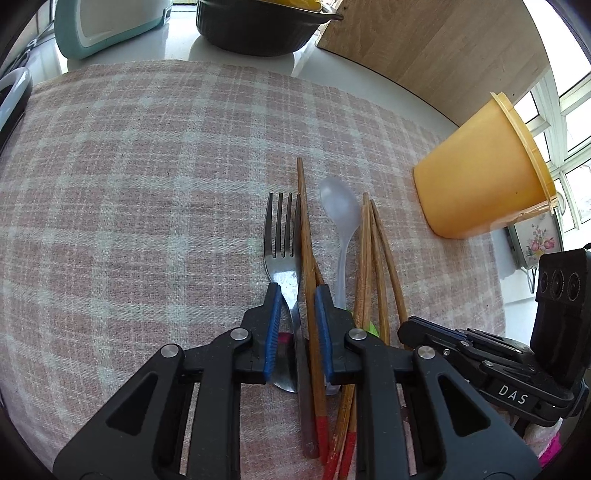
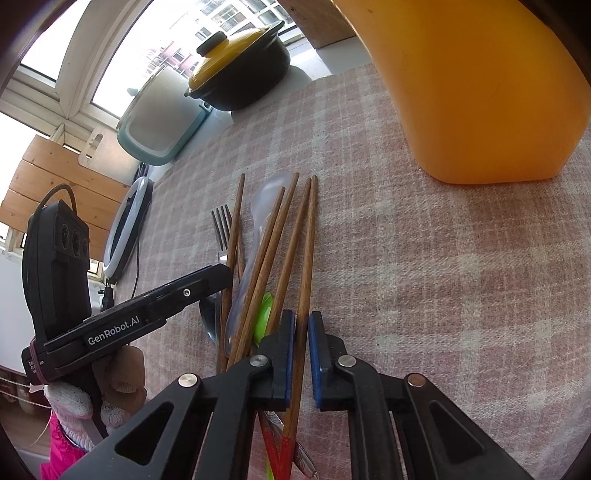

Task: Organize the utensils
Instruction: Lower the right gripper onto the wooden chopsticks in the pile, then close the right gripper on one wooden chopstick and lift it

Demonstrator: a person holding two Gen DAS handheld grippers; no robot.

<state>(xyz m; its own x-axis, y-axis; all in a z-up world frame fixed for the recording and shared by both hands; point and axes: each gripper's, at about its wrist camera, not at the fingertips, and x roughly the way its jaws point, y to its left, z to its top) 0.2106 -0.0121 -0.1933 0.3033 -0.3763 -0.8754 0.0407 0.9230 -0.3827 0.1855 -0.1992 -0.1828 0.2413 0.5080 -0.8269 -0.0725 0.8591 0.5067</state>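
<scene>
On the pink checked cloth (image 1: 147,184) lies a bundle: a metal fork (image 1: 282,229), a clear plastic spoon (image 1: 340,206), several red-tipped wooden chopsticks (image 1: 369,258) and a green utensil (image 2: 264,314) half hidden under them. My left gripper (image 1: 295,291) has its blue pads closed against the fork's neck and one chopstick (image 1: 308,258) beside it. In the right wrist view my right gripper (image 2: 302,317) is shut on the rightmost chopstick (image 2: 308,240). An orange plastic cup (image 1: 480,177) stands upright to the right of the bundle.
A dark pot with a yellow lid (image 2: 236,62) and a teal appliance (image 1: 110,26) stand at the far edge, beyond the cloth. A wooden board (image 1: 443,48) leans behind the cup. A ring light (image 2: 125,229) lies at the left. A gloved hand (image 2: 122,384) holds the left gripper.
</scene>
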